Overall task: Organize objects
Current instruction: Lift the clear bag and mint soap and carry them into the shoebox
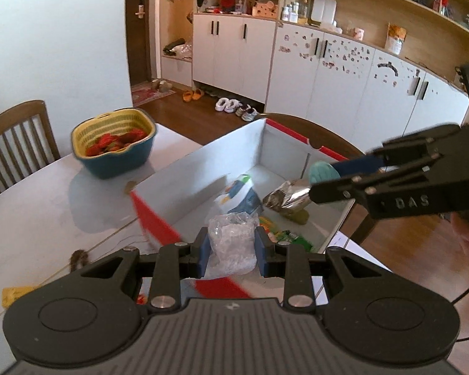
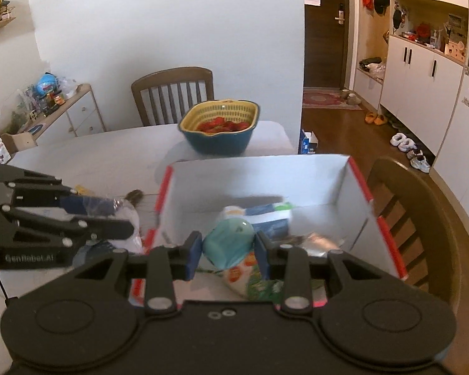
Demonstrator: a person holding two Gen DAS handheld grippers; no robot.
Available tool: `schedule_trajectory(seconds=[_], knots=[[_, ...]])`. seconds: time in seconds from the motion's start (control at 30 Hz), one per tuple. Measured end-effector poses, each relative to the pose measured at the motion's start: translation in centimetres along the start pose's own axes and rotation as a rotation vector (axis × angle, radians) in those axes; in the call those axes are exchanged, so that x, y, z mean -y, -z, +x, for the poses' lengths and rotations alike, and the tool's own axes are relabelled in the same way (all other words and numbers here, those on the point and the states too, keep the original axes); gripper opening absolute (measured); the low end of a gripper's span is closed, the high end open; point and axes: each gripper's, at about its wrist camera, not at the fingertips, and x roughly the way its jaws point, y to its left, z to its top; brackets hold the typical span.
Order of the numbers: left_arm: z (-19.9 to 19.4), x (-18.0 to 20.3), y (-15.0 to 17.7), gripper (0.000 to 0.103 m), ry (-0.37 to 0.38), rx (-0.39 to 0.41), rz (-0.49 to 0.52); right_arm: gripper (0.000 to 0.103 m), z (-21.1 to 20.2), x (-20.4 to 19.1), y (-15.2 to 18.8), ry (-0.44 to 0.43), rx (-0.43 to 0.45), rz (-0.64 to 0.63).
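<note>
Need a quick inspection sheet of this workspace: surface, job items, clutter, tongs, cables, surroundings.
Surface: pale table, marks and scraps near its edge.
Job's things: open cardboard box holding snack packets; clear plastic bag; teal soft item.
Clutter: basket with red items; yellow wrapper.
Tongs: left tongs shut on the clear plastic bag; right tongs shut on the teal soft item, over the box.
Cables: one black cable at right.
Surroundings: wooden chairs, cabinets, shoes on the floor.
</note>
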Motion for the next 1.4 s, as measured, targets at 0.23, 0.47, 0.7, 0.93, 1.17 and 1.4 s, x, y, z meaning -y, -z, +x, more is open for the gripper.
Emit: schedule_trajectory(seconds=[0.23, 0.47, 0.7, 0.93, 1.17, 1.4], knots=[[3.8, 3.1, -2.1, 0.029, 0.004, -0.029, 0.046, 0.035, 1.8, 4.7, -1.6, -0.026, -0.032, 0.04], [8.2, 4.9, -3.6, 0.029, -0.009, -0.085, 0.065, 0.035, 4.8, 9.2, -2.8, 0.017, -0.049, 0.097], [12.1, 6.4, -4.3, 0.029, -0.047, -0.133, 0.108, 0.035, 8.8, 11.1, -3.0, 0.035, -0.112, 0.096], [15.5, 5.9, -4.7, 0.029, -0.077, -0.201, 0.094, 0.035, 12.8, 11.5, -3.3, 0.023, -0.181, 0.088], [17.4, 5.6, -4.8, 0.029, -0.076, -0.236, 0.103, 0.035, 16.0, 10.5, -2.8, 0.017, -0.274, 0.054], [18.7, 5.1, -4.8, 0.029, -0.068, -0.282, 0.079, 0.035, 17.2, 10.7, -2.4, -0.004, -0.329, 0.07]])
